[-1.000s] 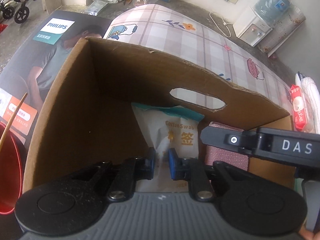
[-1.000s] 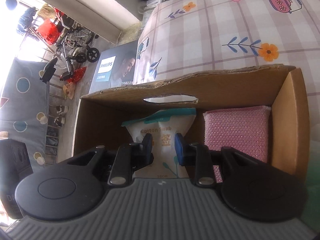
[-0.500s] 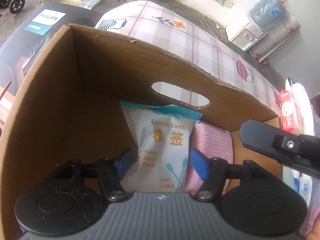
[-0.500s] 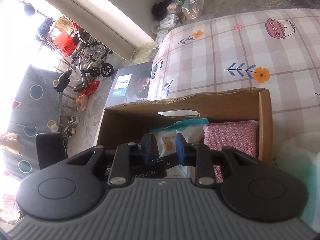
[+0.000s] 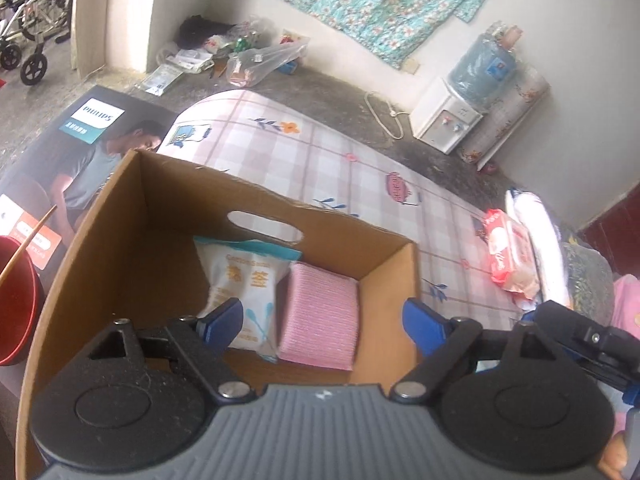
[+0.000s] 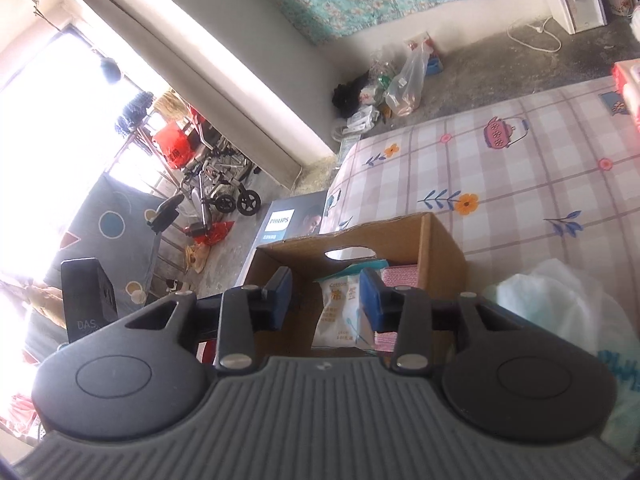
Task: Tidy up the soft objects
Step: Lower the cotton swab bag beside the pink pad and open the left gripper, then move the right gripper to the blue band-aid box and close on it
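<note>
- Already lying upright in the cardboard box (image 5: 384, 292): cotton swab pack (image 5: 244, 284) beside pink sponge (image 5: 320, 316).
- Opening, gripping nothing: left tool (image 5: 324, 324), right tool (image 6: 324, 300).
- Probably awaiting sorting: red tissue pack (image 5: 508, 256) outside.

Swab pack (image 5: 244, 280) beside pink sponge (image 5: 320, 320)

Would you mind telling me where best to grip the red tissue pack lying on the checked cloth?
Probably across its short width at the middle, coming from above: the red tissue pack lies flat on the checked cloth, long and soft, with a white bundle close along one side.
</note>
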Demonstrator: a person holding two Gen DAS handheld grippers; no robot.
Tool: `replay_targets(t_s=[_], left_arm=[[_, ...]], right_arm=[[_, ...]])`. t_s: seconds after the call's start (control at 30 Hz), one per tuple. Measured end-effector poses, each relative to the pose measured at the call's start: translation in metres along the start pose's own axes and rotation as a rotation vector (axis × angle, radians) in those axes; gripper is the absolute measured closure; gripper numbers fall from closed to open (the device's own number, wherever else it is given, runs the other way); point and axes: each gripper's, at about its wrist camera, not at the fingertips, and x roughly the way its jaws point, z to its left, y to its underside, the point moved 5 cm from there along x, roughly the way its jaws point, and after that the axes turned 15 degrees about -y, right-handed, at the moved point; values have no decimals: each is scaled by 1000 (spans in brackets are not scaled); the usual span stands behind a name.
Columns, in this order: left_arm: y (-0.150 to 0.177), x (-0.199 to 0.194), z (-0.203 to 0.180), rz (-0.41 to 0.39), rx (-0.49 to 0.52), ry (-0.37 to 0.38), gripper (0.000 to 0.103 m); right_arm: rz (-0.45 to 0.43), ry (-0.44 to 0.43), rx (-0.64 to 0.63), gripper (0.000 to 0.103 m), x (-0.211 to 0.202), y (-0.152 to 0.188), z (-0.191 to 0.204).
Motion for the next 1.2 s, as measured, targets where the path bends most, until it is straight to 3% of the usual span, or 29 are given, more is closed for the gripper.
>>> replay_targets(t_s=[0.3, 0.5, 0.67, 0.87, 1.2], left_arm=[[54, -35, -116, 10, 209, 172, 14], [98, -17, -191, 105, 317, 254, 20], [130, 13, -237, 221, 375, 288, 43], [147, 41, -264, 292, 374, 272, 60], [138, 70, -262, 331, 328, 243, 67]], right_arm=[[-182, 136, 0, 59, -178, 17, -56], [-219, 224, 50, 59, -242, 60, -113], [-184, 270, 101, 62, -248, 95, -161], [-121, 281, 76, 66, -229, 104, -180], [41, 390, -100, 69, -191, 94, -180]])
